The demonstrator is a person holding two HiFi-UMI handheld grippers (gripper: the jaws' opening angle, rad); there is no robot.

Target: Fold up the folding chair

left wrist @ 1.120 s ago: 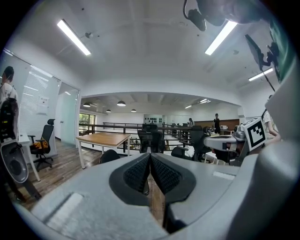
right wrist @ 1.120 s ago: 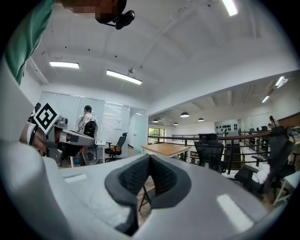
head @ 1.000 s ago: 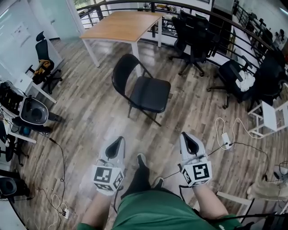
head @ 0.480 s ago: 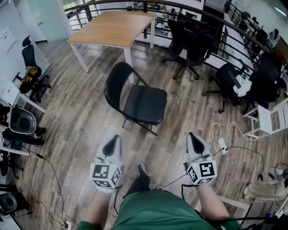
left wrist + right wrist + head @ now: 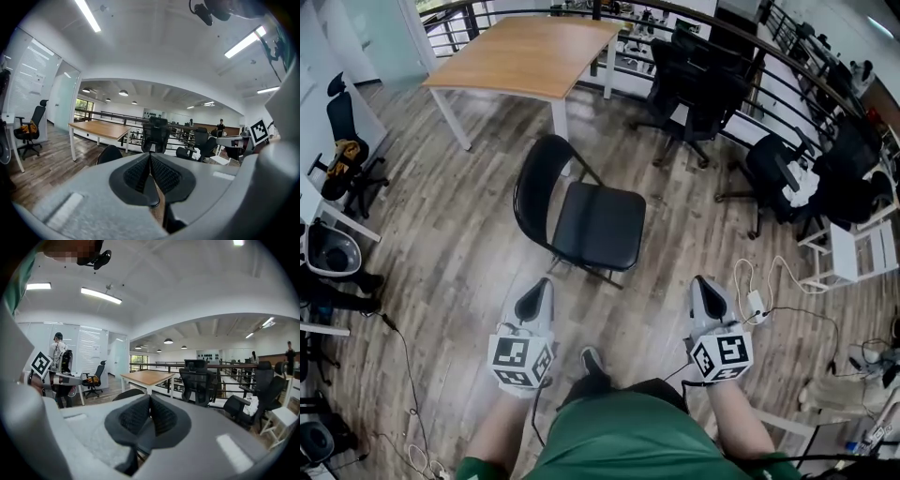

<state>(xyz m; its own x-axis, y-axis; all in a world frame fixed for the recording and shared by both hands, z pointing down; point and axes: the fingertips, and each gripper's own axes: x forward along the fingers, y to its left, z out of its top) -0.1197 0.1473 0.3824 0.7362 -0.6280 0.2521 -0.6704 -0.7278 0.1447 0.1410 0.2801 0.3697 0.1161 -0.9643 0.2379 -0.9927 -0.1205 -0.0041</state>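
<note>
Bright, even light comes from long white ceiling strip lamps [image 5: 87, 15], with daylight at a far window [image 5: 139, 360]. Shadows on the grey-brown wooden plank floor [image 5: 478, 234] are faint. Both gripper views bow towards black corners, and the left grey claw [image 5: 150, 157] and right grey claw [image 5: 150, 398] are blurred.

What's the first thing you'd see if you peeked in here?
The black folding chair stands open in the middle, straight ahead. The left gripper and right gripper hover just short of it, both shut and empty. A wooden table stands behind the chair.
</note>
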